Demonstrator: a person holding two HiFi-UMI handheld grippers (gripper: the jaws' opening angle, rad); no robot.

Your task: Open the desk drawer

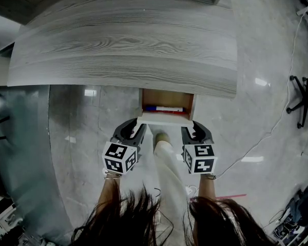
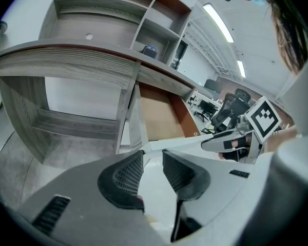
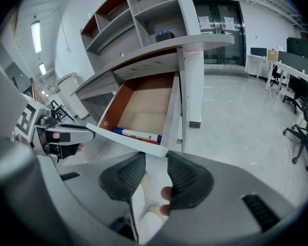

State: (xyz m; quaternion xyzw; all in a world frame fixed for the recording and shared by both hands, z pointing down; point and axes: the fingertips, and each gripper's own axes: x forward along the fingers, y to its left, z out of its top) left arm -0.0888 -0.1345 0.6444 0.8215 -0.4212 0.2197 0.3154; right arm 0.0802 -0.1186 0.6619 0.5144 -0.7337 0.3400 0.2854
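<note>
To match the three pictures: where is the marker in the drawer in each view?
Head view: marker at centre, inside the open drawer.
Left gripper view: not visible.
Right gripper view: marker just below centre, in the drawer.
Shared landmark: the white drawer front.

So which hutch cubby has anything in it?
The lowest cubby directly above the open drawer: a small dark box sits inside; the others look empty.

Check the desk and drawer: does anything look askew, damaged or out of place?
Nothing stands out. The drawer sits pulled out squarely from under the desk, with no visible damage, and a blue-capped marker lies neatly along its front wall.
</note>
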